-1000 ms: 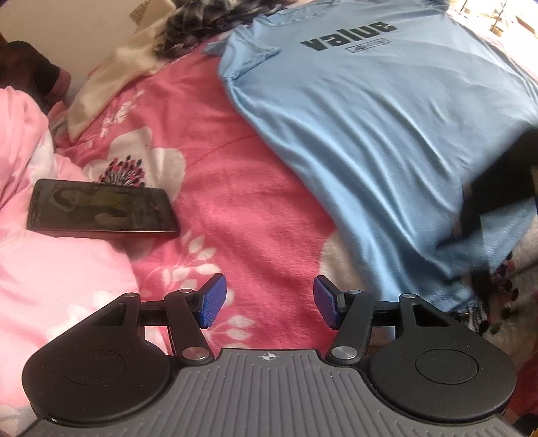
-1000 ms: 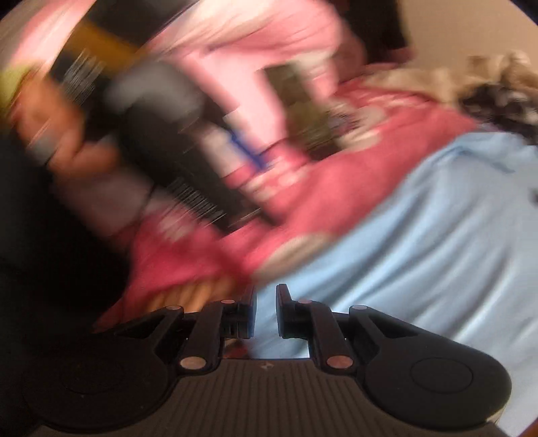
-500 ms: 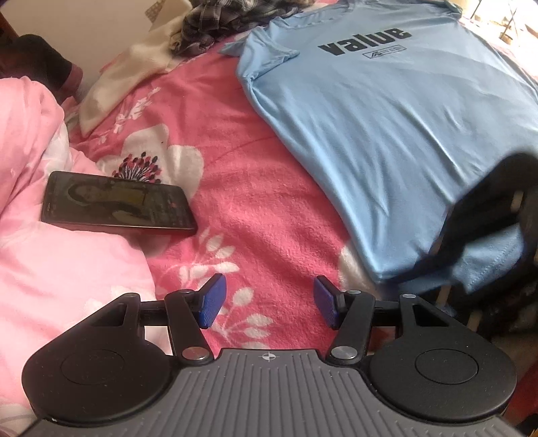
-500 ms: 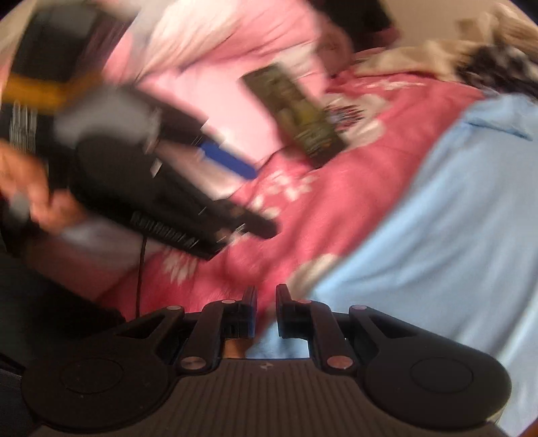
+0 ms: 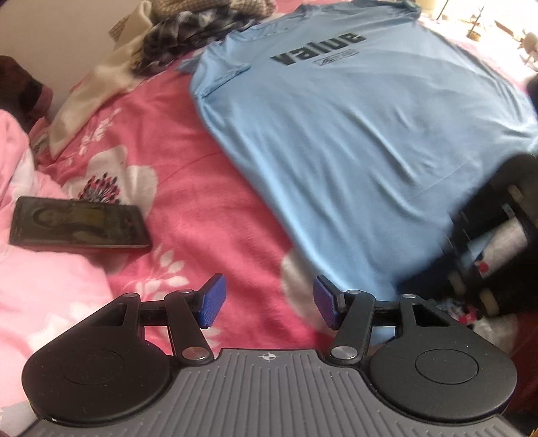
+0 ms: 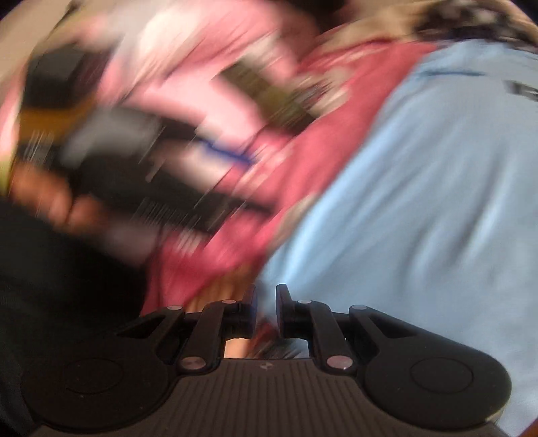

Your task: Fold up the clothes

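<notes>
A light blue T-shirt [image 5: 353, 134] printed "value" lies spread flat on the pink flowered bedspread [image 5: 201, 188], collar at the far end. My left gripper [image 5: 269, 304] hovers open over the bedspread just left of the shirt's near hem, with nothing between its blue pads. My right gripper [image 6: 266, 302] hangs over the shirt's [image 6: 420, 185] near edge, its jaws a narrow slit apart; the blurred view shows no cloth pinched between them. In the left wrist view it appears as a dark blur [image 5: 497, 235] over the shirt's lower right corner.
A black phone [image 5: 79, 227] lies on the bedspread at the left beside a pale pink quilt [image 5: 40, 302]. A pile of loose clothes [image 5: 188, 27] sits at the far edge by the wall. A hand [image 6: 50, 198] holds the blurred left gripper.
The left wrist view has slid so the shirt sits more to the centre and the phone nearer the left edge. The right gripper has rolled and shifted by the shirt's corner; both jaw gaps look unchanged.
</notes>
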`<action>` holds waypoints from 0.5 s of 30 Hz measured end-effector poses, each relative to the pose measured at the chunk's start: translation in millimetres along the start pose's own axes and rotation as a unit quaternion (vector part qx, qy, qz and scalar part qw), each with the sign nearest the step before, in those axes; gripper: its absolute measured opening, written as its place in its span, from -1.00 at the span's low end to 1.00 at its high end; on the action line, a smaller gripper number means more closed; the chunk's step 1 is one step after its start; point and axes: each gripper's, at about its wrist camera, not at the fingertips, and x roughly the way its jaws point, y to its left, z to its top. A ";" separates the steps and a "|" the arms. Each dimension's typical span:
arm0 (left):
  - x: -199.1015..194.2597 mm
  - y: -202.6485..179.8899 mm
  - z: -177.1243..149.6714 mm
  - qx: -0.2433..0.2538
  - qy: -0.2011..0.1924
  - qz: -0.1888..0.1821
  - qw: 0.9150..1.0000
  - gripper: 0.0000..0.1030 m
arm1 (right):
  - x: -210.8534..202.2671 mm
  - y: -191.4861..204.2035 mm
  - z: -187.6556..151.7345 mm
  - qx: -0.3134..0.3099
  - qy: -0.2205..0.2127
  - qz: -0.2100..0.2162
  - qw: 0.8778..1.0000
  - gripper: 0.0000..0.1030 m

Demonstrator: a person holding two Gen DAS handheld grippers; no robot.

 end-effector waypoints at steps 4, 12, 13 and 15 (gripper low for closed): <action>3.8 -22.9 2.6 0.036 -0.006 -0.009 0.999 0.12 | 6.8 -16.5 -5.7 0.006 0.015 -0.026 1.000 -0.75; 28.0 -44.3 -6.6 0.076 0.038 0.016 0.996 0.12 | -29.1 -33.9 11.3 -0.020 0.013 -0.022 0.999 -0.74; 29.2 -44.5 -6.8 0.075 0.041 0.017 0.996 0.12 | -29.8 -46.9 22.6 -0.009 -0.005 -0.045 0.999 -0.74; 29.3 -43.8 -6.6 0.074 0.044 0.018 0.996 0.12 | -25.6 -65.4 41.9 -0.006 -0.031 -0.091 0.995 -0.74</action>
